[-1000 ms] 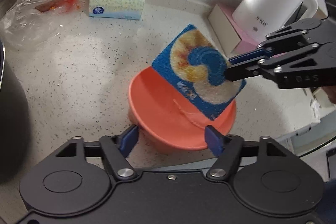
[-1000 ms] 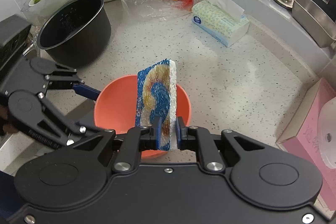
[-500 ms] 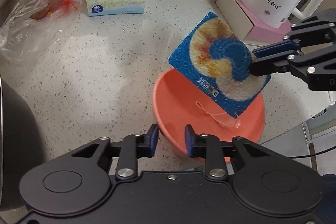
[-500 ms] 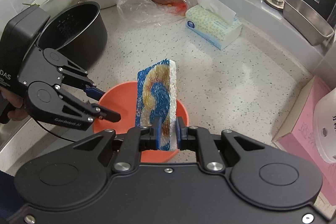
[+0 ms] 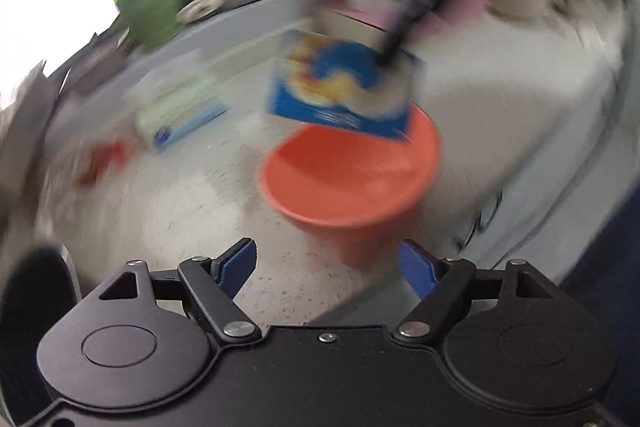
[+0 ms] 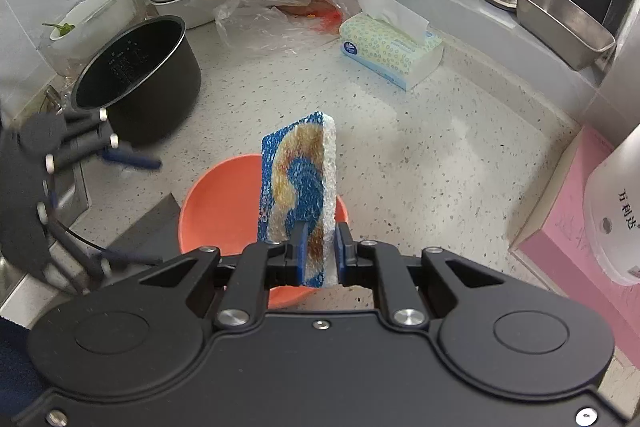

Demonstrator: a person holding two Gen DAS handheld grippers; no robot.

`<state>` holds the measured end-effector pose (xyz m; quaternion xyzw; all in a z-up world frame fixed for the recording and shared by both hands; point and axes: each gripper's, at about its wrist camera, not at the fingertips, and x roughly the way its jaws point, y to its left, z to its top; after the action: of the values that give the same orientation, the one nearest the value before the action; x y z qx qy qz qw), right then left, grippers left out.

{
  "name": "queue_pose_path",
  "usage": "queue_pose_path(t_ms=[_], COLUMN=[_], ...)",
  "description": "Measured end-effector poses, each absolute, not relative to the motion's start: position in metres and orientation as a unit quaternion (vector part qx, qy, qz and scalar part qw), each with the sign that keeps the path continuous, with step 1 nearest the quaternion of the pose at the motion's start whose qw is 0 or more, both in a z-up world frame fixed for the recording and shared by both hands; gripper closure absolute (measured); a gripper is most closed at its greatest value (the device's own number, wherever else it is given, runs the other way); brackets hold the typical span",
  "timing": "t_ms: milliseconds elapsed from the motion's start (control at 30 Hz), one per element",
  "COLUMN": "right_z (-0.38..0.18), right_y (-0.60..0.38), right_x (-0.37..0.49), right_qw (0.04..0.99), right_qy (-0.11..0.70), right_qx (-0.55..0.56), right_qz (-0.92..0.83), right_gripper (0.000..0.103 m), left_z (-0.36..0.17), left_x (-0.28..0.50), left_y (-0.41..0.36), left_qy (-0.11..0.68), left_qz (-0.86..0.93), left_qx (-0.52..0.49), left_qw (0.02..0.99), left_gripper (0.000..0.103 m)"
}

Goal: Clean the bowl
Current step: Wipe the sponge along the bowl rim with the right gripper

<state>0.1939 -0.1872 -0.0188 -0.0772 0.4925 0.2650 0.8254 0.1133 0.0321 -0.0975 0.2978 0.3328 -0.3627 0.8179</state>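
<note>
Currently, your left gripper (image 5: 326,265) has its fingers (image 5: 236,263) spread wide with nothing between them; they have just been opening. In the left wrist view, which is badly smeared by motion, the orange bowl (image 5: 352,183) sits on the speckled table (image 6: 440,163) ahead of those fingers and a little to the right of their centre line, apart from both pads. In the right wrist view the same gripper shows at the left edge, near the black pot (image 6: 136,87), clear of the bowl's rim; the bowl stands at the near edge of the table, with the tissue box (image 6: 392,51) and plastic bag (image 6: 276,15) well behind it toward the far edge.

Your right gripper (image 6: 320,253) is clamped on the lower end of the sponge (image 6: 298,195). The sponge stands on edge, its long axis running along the fingers and away from the camera, and it hangs over the right half of the bowl's mouth. Whether its far end touches the inside of the bowl cannot be told from either view.

Assessment: the bowl is not held by anything. The relation that governs the coming move is the bowl lying slightly right of the open left fingers, so that hand likely needs to shift across to take the near rim before the right hand scrubs. Scrubbing an unsteadied bowl this close to the table edge risks pushing it off.
</note>
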Motion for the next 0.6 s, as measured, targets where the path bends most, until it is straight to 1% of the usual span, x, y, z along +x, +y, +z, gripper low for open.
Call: queue_pose_path(t_ms=[67, 133, 233, 267, 333, 400, 433, 600], right_z=[-0.021, -0.023, -0.026, -0.026, -0.028, -0.028, -0.028, -0.027], right_y=[-0.187, -0.186, -0.182, -0.182, -0.181, -0.18, -0.18, -0.178], right_x=[0.194, 0.193, 0.191, 0.19, 0.188, 0.187, 0.186, 0.184], right_qw=[0.824, 0.822, 0.819, 0.818, 0.818, 0.817, 0.817, 0.816], right_qy=[0.496, 0.498, 0.502, 0.504, 0.506, 0.506, 0.506, 0.506], right_qx=[-0.075, -0.076, -0.08, -0.081, -0.08, -0.079, -0.08, -0.08], right_qz=[0.264, 0.264, 0.264, 0.264, 0.264, 0.264, 0.264, 0.267], right_gripper=[0.087, 0.087, 0.087, 0.087, 0.087, 0.087, 0.087, 0.087], left_z=[-0.12, -0.137, -0.146, -0.147, -0.148, -0.15, -0.15, -0.148], left_x=[0.11, 0.114, 0.124, 0.128, 0.136, 0.144, 0.147, 0.149], left_y=[0.022, 0.013, 0.002, 0.0, -0.002, -0.003, -0.003, 0.001], left_qy=[0.322, 0.322, 0.334, 0.34, 0.354, 0.364, 0.366, 0.368], left_qz=[-0.361, -0.358, -0.353, -0.353, -0.355, -0.353, -0.354, -0.363], left_qx=[0.312, 0.318, 0.315, 0.311, 0.301, 0.294, 0.289, 0.255], left_qw=[0.818, 0.816, 0.815, 0.814, 0.811, 0.81, 0.811, 0.817], left_gripper=[0.027, 0.033, 0.04, 0.044, 0.056, 0.06, 0.062, 0.064])
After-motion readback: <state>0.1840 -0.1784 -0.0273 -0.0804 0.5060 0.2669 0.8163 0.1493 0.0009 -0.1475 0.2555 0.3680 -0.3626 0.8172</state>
